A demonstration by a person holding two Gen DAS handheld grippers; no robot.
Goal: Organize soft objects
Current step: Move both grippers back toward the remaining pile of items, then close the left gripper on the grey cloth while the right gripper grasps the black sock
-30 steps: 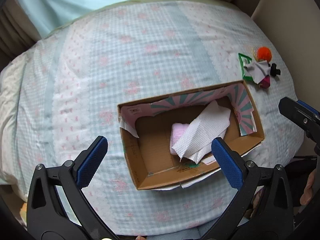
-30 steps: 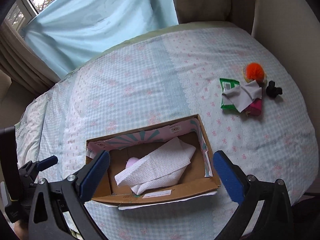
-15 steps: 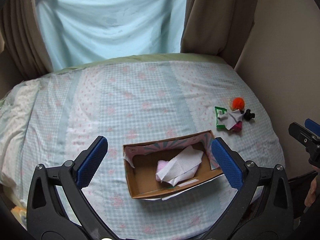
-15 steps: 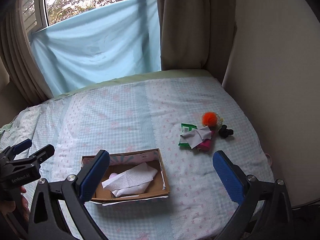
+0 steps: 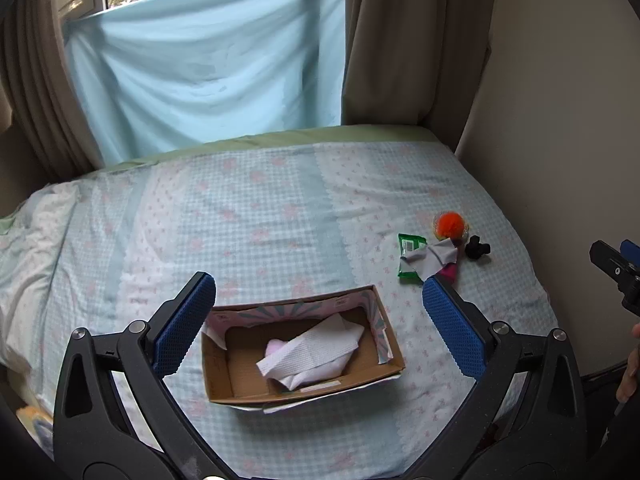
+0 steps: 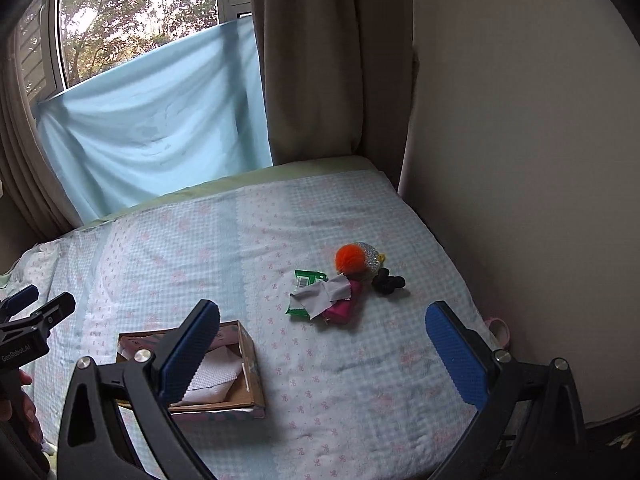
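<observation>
An open cardboard box (image 5: 382,332) (image 6: 250,364) lies on the bed, holding a white cloth (image 5: 316,350) (image 6: 210,376) over a pink item (image 5: 276,347). A pile lies at the right: an orange pompom (image 5: 450,224) (image 6: 351,258), a grey cloth (image 5: 434,256) (image 6: 324,292), a green packet (image 5: 408,258) (image 6: 306,278), a magenta item (image 6: 340,310) and a black item (image 5: 478,249) (image 6: 388,282). My left gripper (image 5: 318,324) is open above the box. My right gripper (image 6: 322,344) is open above the bed, nearer than the pile.
The bed (image 5: 260,208) has a checked blue and pink sheet. A wall (image 6: 520,140) runs along its right side. A blue cloth (image 5: 200,68) and brown curtains (image 6: 332,60) hang at the window behind.
Both grippers have pulled up and back from the box, so more of the bed and window shows. The white cloth stays in the box. Both stay open.
</observation>
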